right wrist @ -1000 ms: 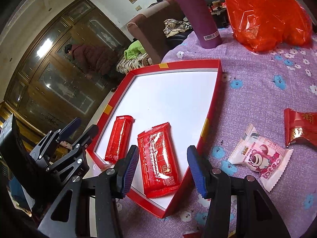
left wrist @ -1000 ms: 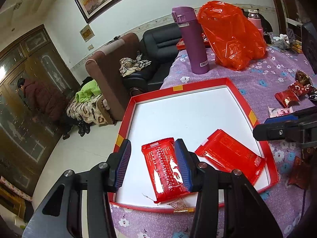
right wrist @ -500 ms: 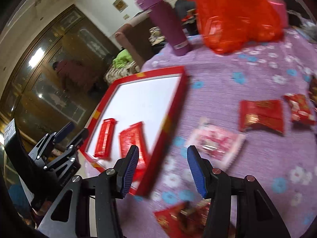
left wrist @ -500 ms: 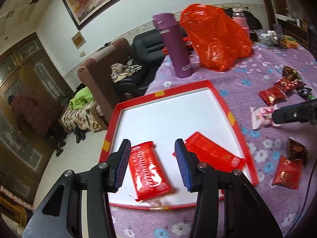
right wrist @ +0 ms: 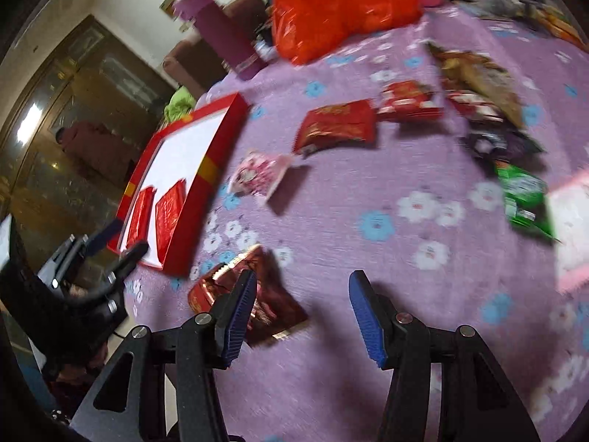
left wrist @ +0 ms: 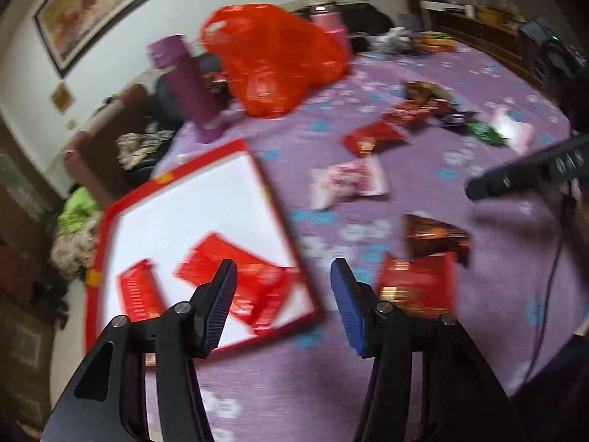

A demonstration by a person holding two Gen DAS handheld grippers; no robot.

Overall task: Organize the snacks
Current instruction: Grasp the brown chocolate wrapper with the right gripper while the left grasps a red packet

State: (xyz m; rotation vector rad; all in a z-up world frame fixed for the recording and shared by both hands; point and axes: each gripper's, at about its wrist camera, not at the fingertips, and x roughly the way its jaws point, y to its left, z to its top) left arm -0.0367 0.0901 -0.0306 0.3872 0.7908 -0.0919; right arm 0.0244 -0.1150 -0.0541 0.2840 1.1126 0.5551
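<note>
The worktop [right wrist: 423,258], under a purple flowered cloth, carries a red tray [left wrist: 274,199] with a white floor at its left edge and loose snacks scattered to the right. 2 red packets [left wrist: 235,276] lie flat in the tray; the longer one runs slantwise toward the tray's near right corner, the smaller one [left wrist: 138,291] lies nearly along the left wall. Out on the cloth, a pink-and-white packet [right wrist: 259,175] sits just beside the tray's right wall, its long axis tilted toward that wall, and a red-and-gold packet [left wrist: 416,283] lies near the tray's near corner.

Both frames are smeared, so the risks are of aim. The left tongs [left wrist: 281,298] are empty with jaws opening, straddling the tray's corner; a low pass could catch the wall and shove the tray toward the worktop's edge. The right tongs [right wrist: 300,311] are also empty and opening, above bare cloth with a crumpled dark-red packet [right wrist: 257,294] partly behind the left pad [right wrist: 237,316]. Closing there would likely pinch only its loose foil edge, so it slips or drags.
</note>
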